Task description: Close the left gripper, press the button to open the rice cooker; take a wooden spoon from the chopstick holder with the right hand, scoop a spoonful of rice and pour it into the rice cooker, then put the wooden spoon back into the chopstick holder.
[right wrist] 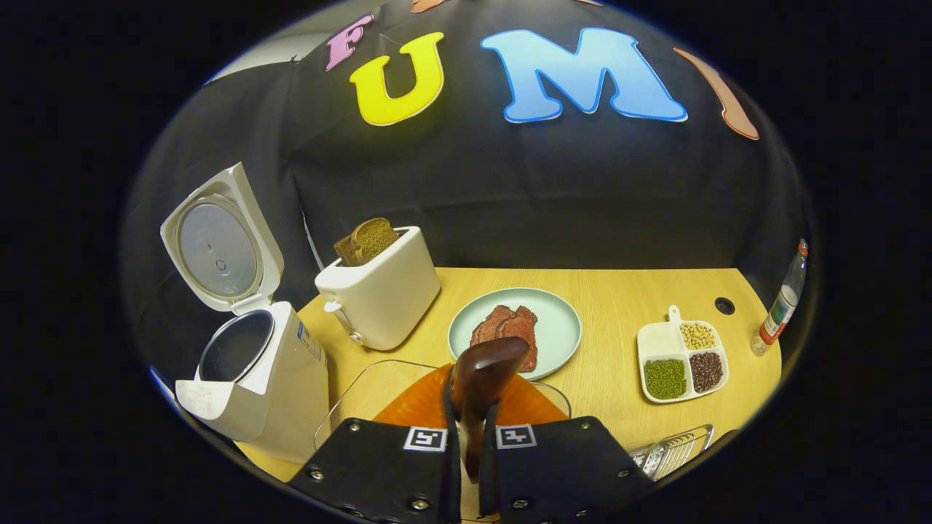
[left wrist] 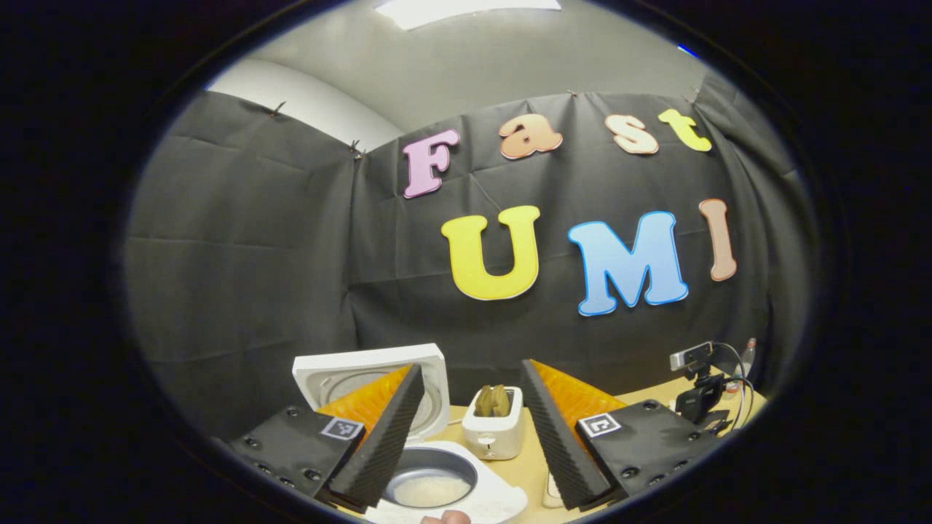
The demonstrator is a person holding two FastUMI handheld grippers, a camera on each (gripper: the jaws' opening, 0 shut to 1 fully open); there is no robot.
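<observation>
The right claw (right wrist: pixel 470 444) is gripping the dark, glossy wooden spoon (right wrist: pixel 484 378) by its handle, both ribbed black fingers pressing in on it, and the rounded bowl of the spoon is standing up above the fingertips. Below it a clear glass dish (right wrist: pixel 349 393) is lying on the pale wood-grain counter (right wrist: pixel 619 291). To the left the white rice cooker (right wrist: pixel 269 378) is sitting with its lid (right wrist: pixel 218 247) tilted up and back, showing a smooth grey metal disc inside; its round pot is open. Behind it a boxy cream toaster (right wrist: pixel 382 291) is holding brown bread slices. A round pale-green plate (right wrist: pixel 557 320) is carrying reddish meat, and a white divided tray (right wrist: pixel 677 356) is holding green, dark and beige beans. The wire chopstick holder (right wrist: pixel 673 447) is peeking in at the lower right.

The left claw (left wrist: pixel 470 422) is standing wide apart above the rice cooker (left wrist: pixel 444 480), whose grey pot is showing white rice.
</observation>
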